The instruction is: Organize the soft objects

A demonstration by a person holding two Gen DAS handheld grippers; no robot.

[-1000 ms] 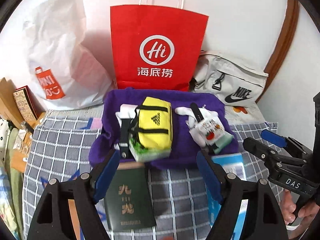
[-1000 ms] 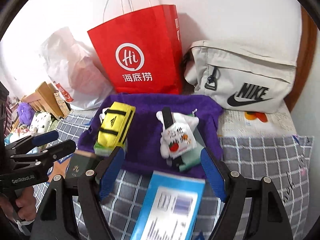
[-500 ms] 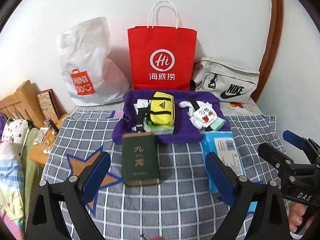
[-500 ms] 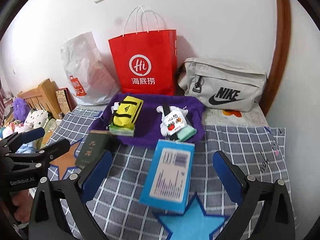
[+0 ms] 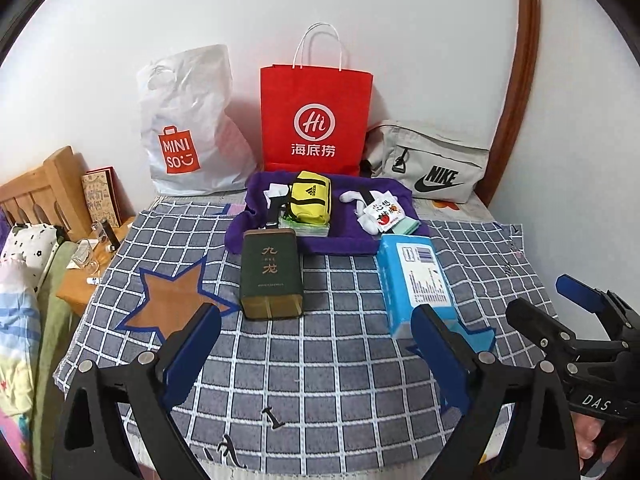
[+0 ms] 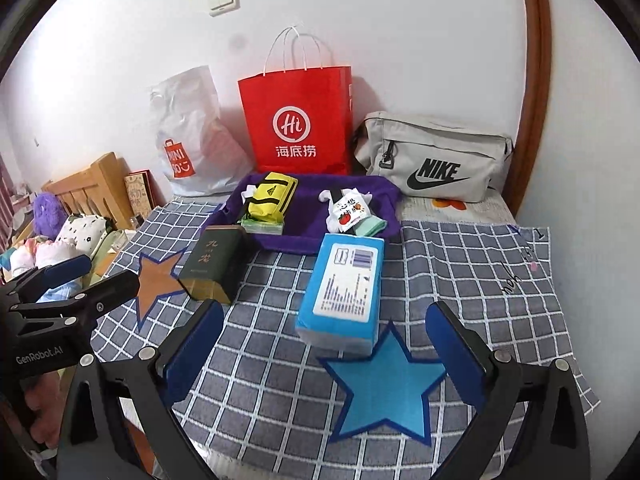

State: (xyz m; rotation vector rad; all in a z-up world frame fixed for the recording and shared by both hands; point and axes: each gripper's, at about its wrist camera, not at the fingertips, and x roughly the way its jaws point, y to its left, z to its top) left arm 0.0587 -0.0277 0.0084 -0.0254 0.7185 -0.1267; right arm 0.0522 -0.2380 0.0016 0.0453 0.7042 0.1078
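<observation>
Both hand-held grippers have pulled well back from the purple towel [image 5: 340,240] over the last second: a second ago they hung right at its near edge, and now the whole checked cloth [image 5: 320,360] lies between them and it. The left hand-held gripper [image 5: 316,354] stands wide and empty, and so does the right hand-held gripper [image 6: 324,346]. The soft things sit on the towel at 12 o'clock: a yellow pouch [image 5: 311,197] on its left half, resting on a green pack [image 5: 306,229], and white socks [image 5: 378,210] on its right half. Nearer, the green tin [image 5: 271,274] touches the towel's front edge at 11 o'clock, and the blue box [image 5: 416,280] lies at 1 o'clock. Nothing on the towel has shifted during the retreat. This reads as either a finished arrangement with both tools withdrawing, or a reset before a fresh reach; the bags against the wall offer no clue which.
</observation>
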